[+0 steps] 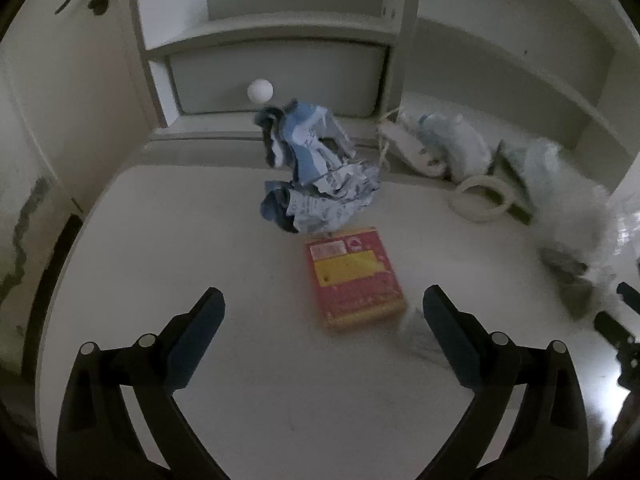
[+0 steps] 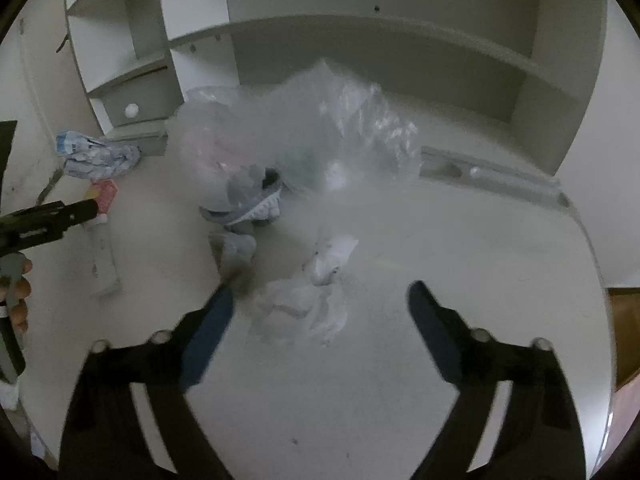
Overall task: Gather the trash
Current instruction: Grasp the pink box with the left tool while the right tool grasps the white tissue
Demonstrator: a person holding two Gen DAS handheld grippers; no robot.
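Both fingers of the left gripper stand spread wide above the white desk and hold nothing. A red and yellow box lies flat on the desk between and just ahead of the fingertips; the right fingertip sits just beside the box's near right corner, though contact cannot be told through the blur. Behind the box, toward the back edge of the desk, a crumpled blue and white wrapper stands piled up, its near part just beside the box's far end. A white round knob shows on the drawer front behind it. Near the back right of the desk lie a white ring and a blurred clear plastic bag.

Likewise wide apart, the right gripper has its fingers empty. Crumpled white paper lies on the desk between the fingertips, and a second white wad sits just beyond it. The left fingertip is near a grey scrap; whether it touches is unclear. Further back the clear plastic bag billows, heavily blurred. At the desk's left side the wrapper and box show, with the left gripper's tip reaching in beside the box.
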